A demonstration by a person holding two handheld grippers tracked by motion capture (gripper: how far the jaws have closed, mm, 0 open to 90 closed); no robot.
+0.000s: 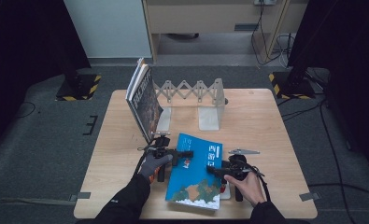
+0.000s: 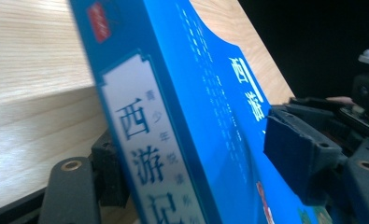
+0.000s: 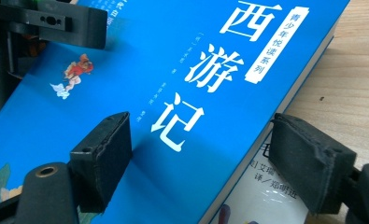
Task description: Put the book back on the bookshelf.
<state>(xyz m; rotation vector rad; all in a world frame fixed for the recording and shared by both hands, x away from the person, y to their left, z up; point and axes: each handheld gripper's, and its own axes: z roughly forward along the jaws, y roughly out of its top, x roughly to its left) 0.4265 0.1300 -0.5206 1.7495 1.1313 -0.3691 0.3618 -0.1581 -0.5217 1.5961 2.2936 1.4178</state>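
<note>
blue book [image 1: 197, 173], dark book [image 1: 145, 103] in rack [image 1: 191, 89]

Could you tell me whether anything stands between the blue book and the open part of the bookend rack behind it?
Nothing visible does. Both grippers straddle the blue book; bare table lies between it and the rack, whose left end holds a leaning dark book.

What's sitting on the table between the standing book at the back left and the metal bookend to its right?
In the high view, a folding lattice rack spans between the standing book and the bookend; the table below it is bare.
</note>
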